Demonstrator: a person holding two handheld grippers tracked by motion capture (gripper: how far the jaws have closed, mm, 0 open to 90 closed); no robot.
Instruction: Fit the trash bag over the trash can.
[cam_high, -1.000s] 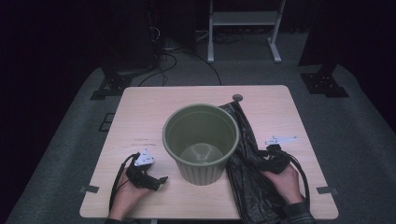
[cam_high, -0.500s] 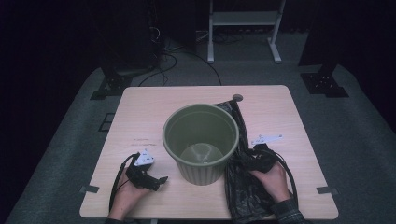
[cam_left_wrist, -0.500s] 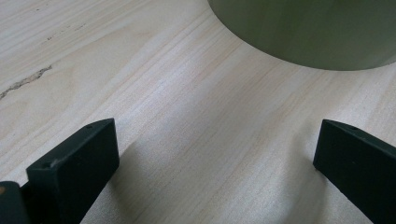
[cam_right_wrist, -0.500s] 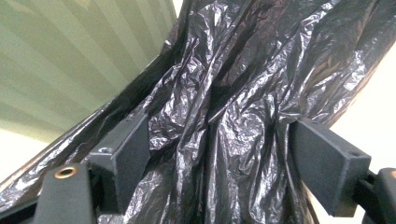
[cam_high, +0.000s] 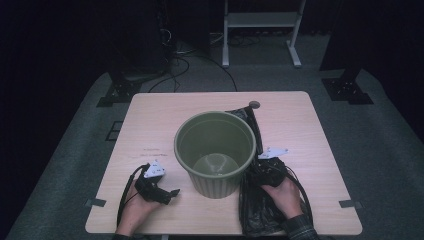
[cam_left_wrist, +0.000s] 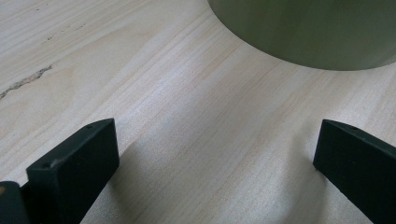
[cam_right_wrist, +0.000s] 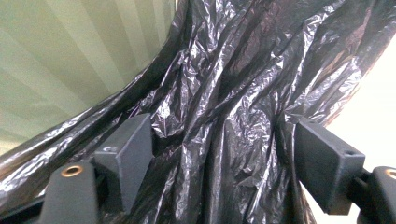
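Bucket of ribbed olive-green plastic (cam_high: 216, 150), round and open-topped, upright at the middle of the pale wooden table (cam_high: 165, 107); it stands between the two hands. Crumpled black plastic bin bag (cam_high: 257, 205), lying flat on the table along the bucket's right side, running from the near edge up past the bucket toward a small dark round disc (cam_high: 254, 105) near the far edge. In the right gripper view the bag (cam_right_wrist: 233, 93) presses against the bucket's ribbed wall (cam_right_wrist: 70, 60), which blocks the left side of the bag.

Right gripper (cam_high: 266, 170), held over the bag just beside the bucket: its jaws have just been closing slightly yet stand apart, one on each side of a ridge of bag folds, with the film bunched between them and not visibly pinched.

Left gripper (cam_high: 167, 194), low over bare table left of the bucket: jaws wide apart, nothing between them, the bucket's base (cam_left_wrist: 308, 32) near ahead.
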